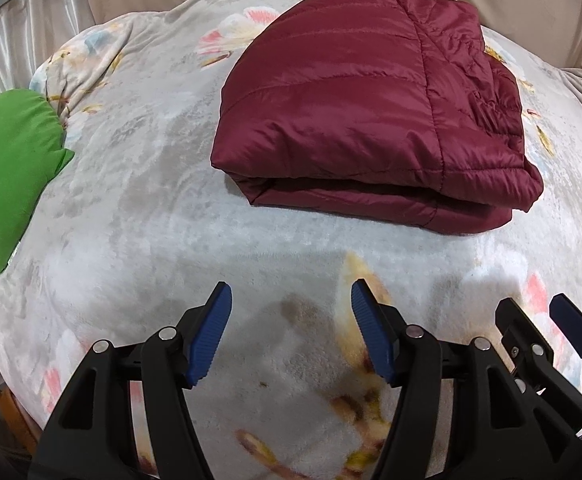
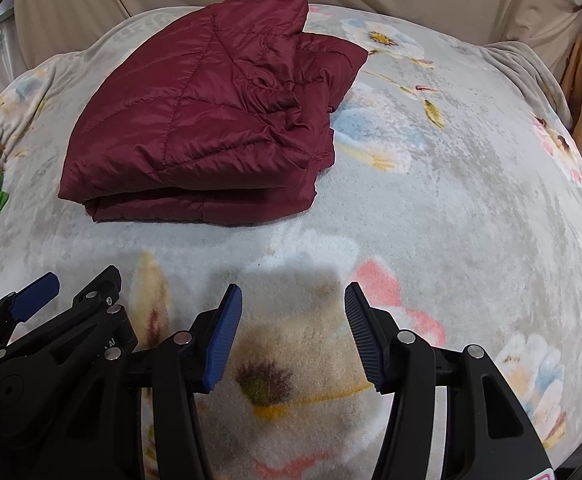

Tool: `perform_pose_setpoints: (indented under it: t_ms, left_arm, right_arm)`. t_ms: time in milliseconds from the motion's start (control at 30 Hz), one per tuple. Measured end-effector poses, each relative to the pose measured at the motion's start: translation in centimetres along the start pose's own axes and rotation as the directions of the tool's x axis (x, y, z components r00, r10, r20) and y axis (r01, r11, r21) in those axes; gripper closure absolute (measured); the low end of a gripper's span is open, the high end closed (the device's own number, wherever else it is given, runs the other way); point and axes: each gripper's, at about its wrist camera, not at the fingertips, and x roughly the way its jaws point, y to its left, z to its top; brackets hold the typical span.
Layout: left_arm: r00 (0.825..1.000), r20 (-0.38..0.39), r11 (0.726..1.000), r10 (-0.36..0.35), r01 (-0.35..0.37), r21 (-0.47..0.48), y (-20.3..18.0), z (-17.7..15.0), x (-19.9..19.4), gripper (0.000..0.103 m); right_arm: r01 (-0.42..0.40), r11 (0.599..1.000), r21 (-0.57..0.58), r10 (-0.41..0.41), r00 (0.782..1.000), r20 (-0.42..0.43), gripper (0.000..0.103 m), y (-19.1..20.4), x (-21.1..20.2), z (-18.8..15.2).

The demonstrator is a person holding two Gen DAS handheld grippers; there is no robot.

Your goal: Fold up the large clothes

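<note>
Maroon jacket (image 1: 371,108) is lying folded on the blanket (image 1: 151,208); nearer than it, both hand-held grippers, left (image 1: 291,334) and right (image 2: 293,336), are hovering, jaws apart, empty.

Two handheld grippers, side by side, angled downward

Left gripper (image 1: 291,332): jaws apart, nothing between the blue pads (image 1: 210,336). Right gripper (image 2: 293,338): jaws apart, likewise empty, just beside the left.

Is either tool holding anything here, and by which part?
Nothing is held. Left tool and right tool are open over the blanket, apart from the folded jacket.
</note>
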Motion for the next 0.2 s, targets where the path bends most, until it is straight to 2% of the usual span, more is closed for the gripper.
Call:
perform_pose_setpoints:
  t_ms: [200]
  left_arm:
    - [1.0,0.001,1.0,-0.005,0.005,-0.001,0.1,0.07,-0.01,0.044]
  right_arm:
    - [0.003,1.0,0.006,-0.003,1.0,0.006,0.049,0.24,-0.16,-0.08]
